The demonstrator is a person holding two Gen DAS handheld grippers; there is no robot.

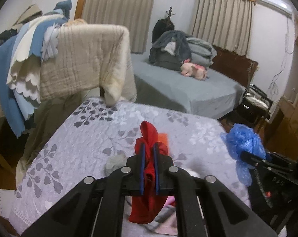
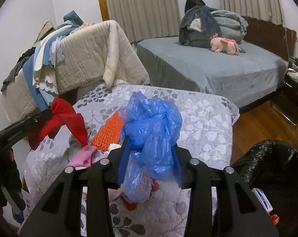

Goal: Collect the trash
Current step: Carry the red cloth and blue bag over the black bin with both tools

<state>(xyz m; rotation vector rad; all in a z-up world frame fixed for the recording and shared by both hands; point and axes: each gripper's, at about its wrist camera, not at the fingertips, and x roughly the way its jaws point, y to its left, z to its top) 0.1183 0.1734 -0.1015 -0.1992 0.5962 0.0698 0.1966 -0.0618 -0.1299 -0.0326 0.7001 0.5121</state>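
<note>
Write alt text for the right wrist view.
The right gripper clamps a crumpled blue plastic bag above a leaf-patterned quilt. At left, the left gripper holds a red cloth; a black bin bag sits lower right.

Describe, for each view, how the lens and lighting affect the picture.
Left wrist view: fisheye bends the curtains, dark vignette at corners, soft indoor light, the red cloth sharp. Right wrist view: same bulging, the blue plastic bag slightly glossy, its lower edge blurred.
</note>
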